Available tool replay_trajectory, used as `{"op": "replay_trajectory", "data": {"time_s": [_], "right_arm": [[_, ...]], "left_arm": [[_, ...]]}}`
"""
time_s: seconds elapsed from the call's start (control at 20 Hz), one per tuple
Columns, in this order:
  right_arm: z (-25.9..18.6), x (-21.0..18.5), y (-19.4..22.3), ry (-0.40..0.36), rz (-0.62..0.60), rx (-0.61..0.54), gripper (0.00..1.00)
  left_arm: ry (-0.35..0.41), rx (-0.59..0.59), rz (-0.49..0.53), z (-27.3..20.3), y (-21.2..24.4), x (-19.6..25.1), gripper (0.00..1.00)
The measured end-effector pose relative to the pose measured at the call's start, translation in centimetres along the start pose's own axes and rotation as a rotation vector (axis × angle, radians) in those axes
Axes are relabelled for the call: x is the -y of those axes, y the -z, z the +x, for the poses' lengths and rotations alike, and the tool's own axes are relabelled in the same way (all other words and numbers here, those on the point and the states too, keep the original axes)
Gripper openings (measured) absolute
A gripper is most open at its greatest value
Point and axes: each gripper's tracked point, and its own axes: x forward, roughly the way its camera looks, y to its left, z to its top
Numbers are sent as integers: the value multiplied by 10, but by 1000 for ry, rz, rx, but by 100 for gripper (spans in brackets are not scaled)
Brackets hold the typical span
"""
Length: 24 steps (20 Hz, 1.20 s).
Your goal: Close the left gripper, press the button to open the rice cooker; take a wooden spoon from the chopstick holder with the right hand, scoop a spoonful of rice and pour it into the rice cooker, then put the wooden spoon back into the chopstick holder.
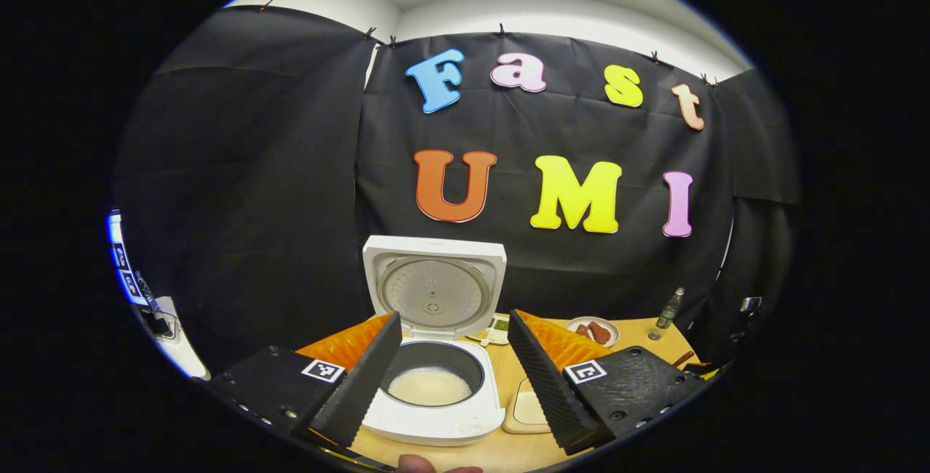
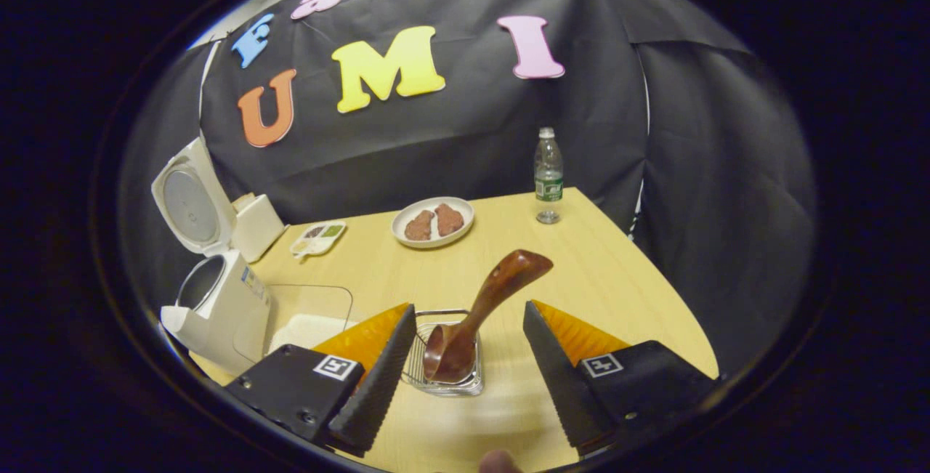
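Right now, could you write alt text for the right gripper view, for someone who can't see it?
A wooden spoon stands bowl-down in a wire holder on a pale wooden table, between the open fingers of the right gripper. To the left a white rice cooker has its lid up; farther back are a plate and a water bottle.

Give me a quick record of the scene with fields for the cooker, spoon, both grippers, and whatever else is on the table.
rice cooker: lid up, white rice in the pot
wooden spoon: bowl down in the wire holder, handle leaning up and away
left gripper: jaws open, in front of the cooker
right gripper: jaws open, either side of the holder, not touching the spoon
also on table: plate of food, water bottle
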Motion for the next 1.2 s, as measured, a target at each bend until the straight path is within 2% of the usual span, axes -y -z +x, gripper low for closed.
{"op": "replay_trajectory", "data": {"time_s": [0.05, 0.1, 0.15, 0.25, 0.35, 0.4, 0.5, 0.65, 0.75, 0.9, 1.2], "right_arm": [[11, 0, 2, -9, 0, -16, 88], [17, 2, 6, -15, -5, -31, 91], [24, 4, 7, -18, -4, -47, 84], [36, 7, 12, -25, 4, -70, 81], [40, 6, 13, -37, 6, -78, 63], [42, 4, 10, -39, 5, -73, 60], [39, -1, 9, -43, -3, -69, 42], [30, -14, 7, -79, 10, -73, 31], [25, -20, 2, -76, -4, -71, 19], [12, -27, -16, -68, -15, -44, 12], [-33, -57, -74, -45, -38, 73, 12]], "left_arm": [[-4, 0, 2, 0, 0, 2, 94], [-4, -3, 4, 0, 1, 5, 94], [-4, -12, 12, -1, 4, 8, 94], [-14, -25, 34, -2, 10, 6, 94], [-19, -30, 40, -5, 11, 6, 94], [-22, -31, 40, -5, 10, 5, 95], [-34, -28, 34, -6, 9, 0, 94], [-44, -30, 15, -7, 10, -6, 94], [-47, -34, 11, -8, 11, -9, 94], [-35, -20, -6, -15, 6, -13, 94], [-8, 20, 36, -26, 0, -26, 95]]}}
